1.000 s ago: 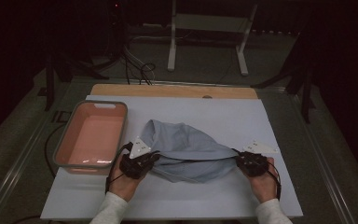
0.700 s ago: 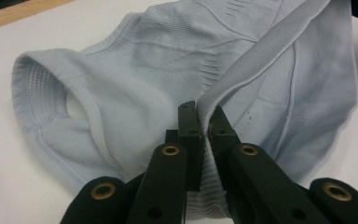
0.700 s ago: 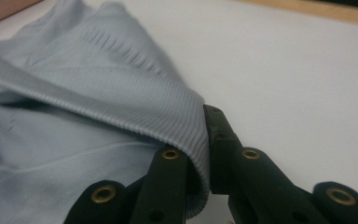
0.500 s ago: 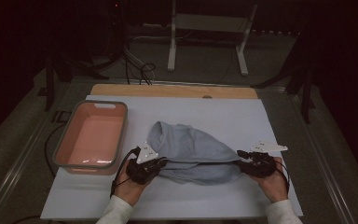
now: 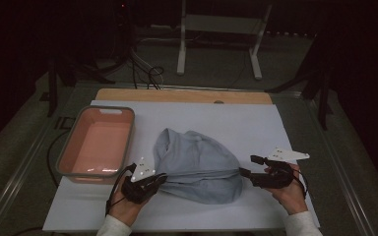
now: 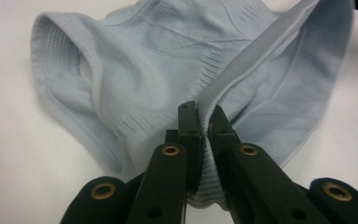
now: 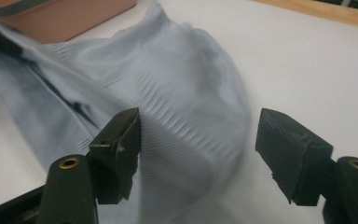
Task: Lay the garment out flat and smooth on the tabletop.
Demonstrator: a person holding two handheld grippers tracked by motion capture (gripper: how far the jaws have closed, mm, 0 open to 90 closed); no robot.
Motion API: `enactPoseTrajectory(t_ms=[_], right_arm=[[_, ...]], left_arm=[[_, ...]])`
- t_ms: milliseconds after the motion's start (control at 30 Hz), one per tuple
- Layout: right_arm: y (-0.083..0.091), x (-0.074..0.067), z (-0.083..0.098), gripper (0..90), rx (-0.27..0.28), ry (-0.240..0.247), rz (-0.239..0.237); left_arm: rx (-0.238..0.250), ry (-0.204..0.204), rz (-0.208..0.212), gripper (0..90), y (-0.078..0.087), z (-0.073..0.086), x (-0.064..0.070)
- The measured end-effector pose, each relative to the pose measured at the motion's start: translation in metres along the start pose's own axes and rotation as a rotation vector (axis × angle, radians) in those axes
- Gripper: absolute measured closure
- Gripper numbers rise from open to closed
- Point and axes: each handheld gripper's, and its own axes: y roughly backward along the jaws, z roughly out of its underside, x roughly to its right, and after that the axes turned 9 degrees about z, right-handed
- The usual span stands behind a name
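1. Left gripper (image 5: 150, 182) near the table's (image 5: 256, 123) front edge, left of centre: jaws clamped on the ribbed band of the light blue garment (image 5: 199, 164).
2. Right gripper (image 5: 248, 167) near the front edge, right of centre: jaws spread wide, just off the garment's right end, nothing between them.
3. Garment spread mid-table between both grippers, bunched toward the front.
4. Pink bin (image 5: 97, 142) along the left edge, beside the garment.

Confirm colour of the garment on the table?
Pale blue-grey garment, ribbed knit bands; clearest in the left gripper view.
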Motion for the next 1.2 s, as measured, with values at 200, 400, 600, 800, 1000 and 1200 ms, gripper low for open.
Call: enactPoseTrajectory(t_ms=[200,400,600,800,1000,1200], right_arm=[[-0.006,0.002,0.002,25.6,0.002,-0.031,0.026],[-0.016,0.002,0.006,22.3,0.007,-0.086,0.034],[-0.026,0.001,0.01,19.1,-0.005,-0.124,0.058],[-0.032,-0.001,0.012,18.9,-0.023,-0.124,0.073],[-0.034,-0.003,0.012,18.9,-0.024,-0.118,0.082],[-0.036,-0.004,0.014,19.1,-0.028,-0.12,0.092]], left_arm=[[-0.024,0.033,0.008,81.8,0.006,0.02,0.003],[0.061,0.081,-0.006,47.1,0.01,0.015,-0.003],[0.128,0.08,-0.058,37.4,0.012,0.001,-0.006],[0.196,0.088,-0.09,36.2,0.015,-0.018,-0.014],[0.117,0.129,-0.126,37.2,-0.017,-0.027,-0.028],[0.012,0.19,-0.198,28.5,-0.046,-0.017,-0.042]])
